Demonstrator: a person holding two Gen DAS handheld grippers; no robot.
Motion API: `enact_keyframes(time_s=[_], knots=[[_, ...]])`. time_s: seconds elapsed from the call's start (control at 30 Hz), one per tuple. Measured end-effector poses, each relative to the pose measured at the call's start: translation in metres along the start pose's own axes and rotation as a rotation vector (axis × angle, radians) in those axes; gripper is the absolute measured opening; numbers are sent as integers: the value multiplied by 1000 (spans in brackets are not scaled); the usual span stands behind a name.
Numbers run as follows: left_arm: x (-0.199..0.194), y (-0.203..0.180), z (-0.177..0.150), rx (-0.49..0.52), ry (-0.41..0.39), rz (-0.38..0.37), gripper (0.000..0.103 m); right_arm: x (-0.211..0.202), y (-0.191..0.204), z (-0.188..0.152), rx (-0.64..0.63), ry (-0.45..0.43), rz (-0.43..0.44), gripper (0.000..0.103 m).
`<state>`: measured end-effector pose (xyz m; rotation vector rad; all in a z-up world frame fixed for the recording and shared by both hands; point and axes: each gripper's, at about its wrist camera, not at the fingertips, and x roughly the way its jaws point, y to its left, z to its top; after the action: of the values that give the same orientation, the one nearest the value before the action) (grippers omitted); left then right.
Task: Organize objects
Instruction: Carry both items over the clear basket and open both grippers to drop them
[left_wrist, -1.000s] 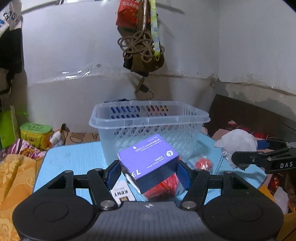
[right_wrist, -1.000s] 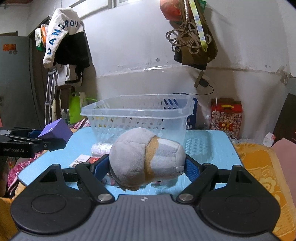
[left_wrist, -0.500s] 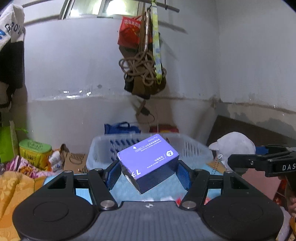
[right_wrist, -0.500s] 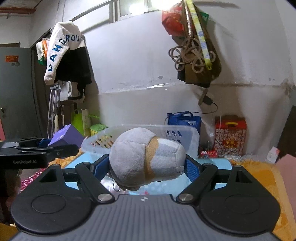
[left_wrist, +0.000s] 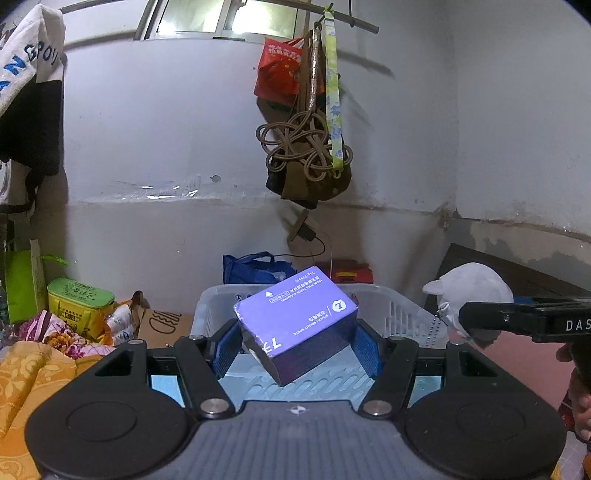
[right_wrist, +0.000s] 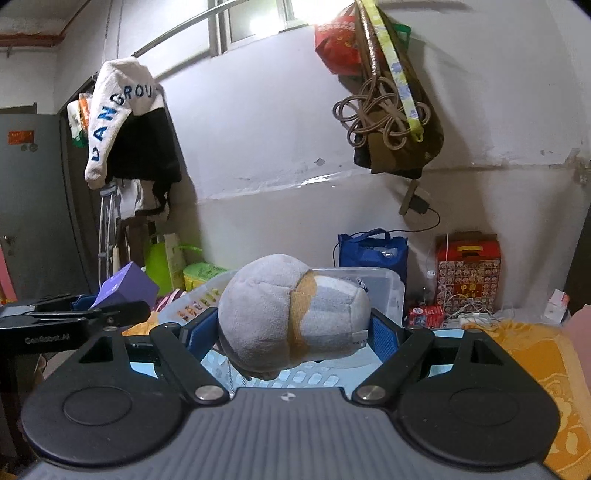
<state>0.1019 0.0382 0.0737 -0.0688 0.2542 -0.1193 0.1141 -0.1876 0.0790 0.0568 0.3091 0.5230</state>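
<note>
My left gripper (left_wrist: 295, 349) is shut on a purple box (left_wrist: 295, 317) and holds it tilted over the clear plastic basket (left_wrist: 399, 306). My right gripper (right_wrist: 291, 330) is shut on a grey plush toy (right_wrist: 288, 317) with a tan patch, held above the same basket (right_wrist: 388, 282). The plush toy (left_wrist: 476, 291) and the right gripper also show at the right of the left wrist view. The purple box (right_wrist: 123, 286) in the left gripper shows at the left of the right wrist view.
A bag and coiled rope (left_wrist: 306, 147) hang on the white wall behind the basket. A blue bag (right_wrist: 373, 251) and a red box (right_wrist: 467, 269) stand by the wall. A green tin (left_wrist: 79, 302) sits at left. Yellow cloth (right_wrist: 535, 354) lies at right.
Both grippers have risen with their loads and moved forward. The basket, seen from the side before, now lies below the box and the plush toy.
</note>
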Motion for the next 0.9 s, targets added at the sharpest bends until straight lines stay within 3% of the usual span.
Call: enact_keyframes(time_s=[0.27,0.47,0.63,0.9], knots=[[11,3,21,-22,-21,16,68,20,5,14,-40,-41,-49,85],[59,4,45,-29,6,64,68,58,3,34,-72,-41,-97,85],[98,14,32,-52,89,99,68,79,-14,24,-13,7,-83,85],[117,14,23,-35,115,109,69,91,-7,9,-62,45,-80,88]])
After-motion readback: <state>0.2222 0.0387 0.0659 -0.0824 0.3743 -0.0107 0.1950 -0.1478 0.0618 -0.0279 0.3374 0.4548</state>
